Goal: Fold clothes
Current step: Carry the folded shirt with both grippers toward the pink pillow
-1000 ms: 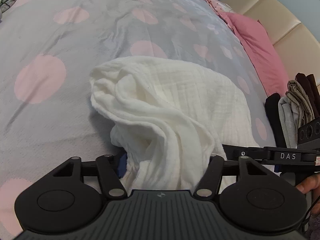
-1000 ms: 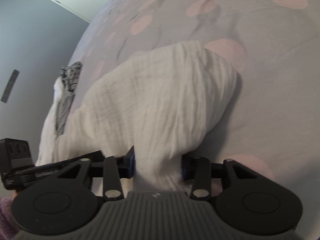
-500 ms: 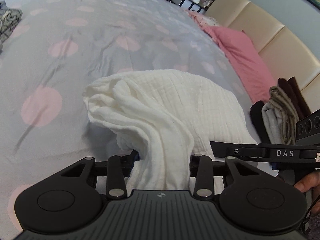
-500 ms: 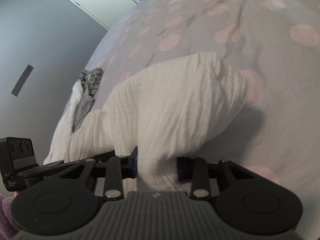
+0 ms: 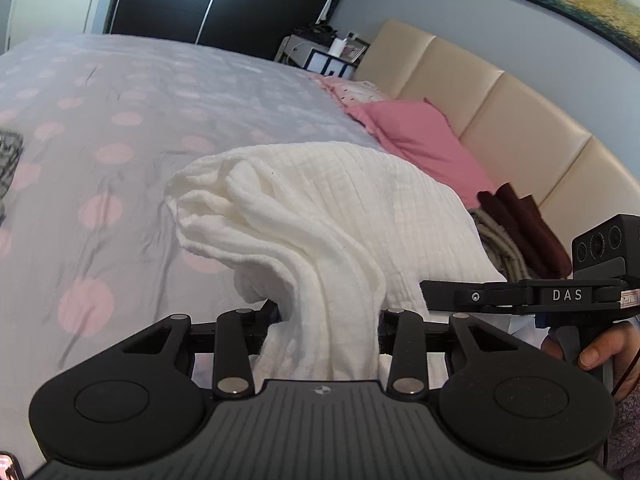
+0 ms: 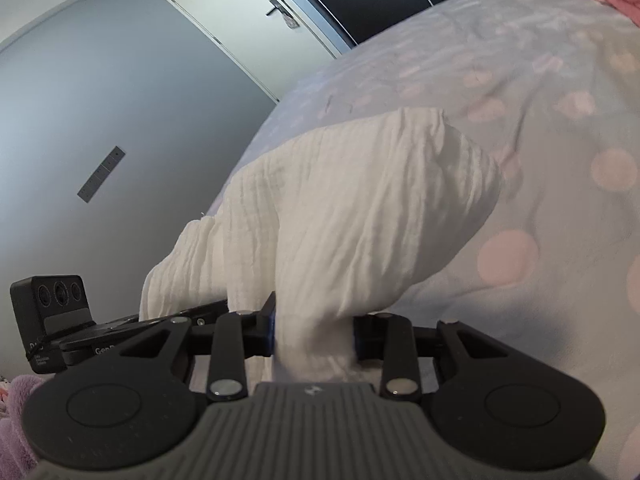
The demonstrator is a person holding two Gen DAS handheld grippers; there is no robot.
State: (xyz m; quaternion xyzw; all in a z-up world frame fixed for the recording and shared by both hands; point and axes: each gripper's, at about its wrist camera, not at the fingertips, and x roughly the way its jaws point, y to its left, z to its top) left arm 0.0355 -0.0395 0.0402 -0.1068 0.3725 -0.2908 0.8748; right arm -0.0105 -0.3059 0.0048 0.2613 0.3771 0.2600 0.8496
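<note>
Both the left gripper (image 5: pixel 326 320) and the right gripper (image 6: pixel 314 330) have their fingers clamped on bunched edges of the white muslin cloth (image 5: pixel 340 216), held above the polka-dot bed (image 5: pixel 120 120). The grips take thick gathered layers, so a layer could slip free. The sagging middle could then crease unevenly when the cloth is laid down.

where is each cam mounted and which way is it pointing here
Left wrist: sits on the left gripper, looking along its fingers across the bed toward the headboard; the right gripper and the hand holding it show at right.
Right wrist: sits on the right gripper, tilted, looking toward the door; the left gripper shows at left.
Shared: the white cloth, clamped by both.
</note>
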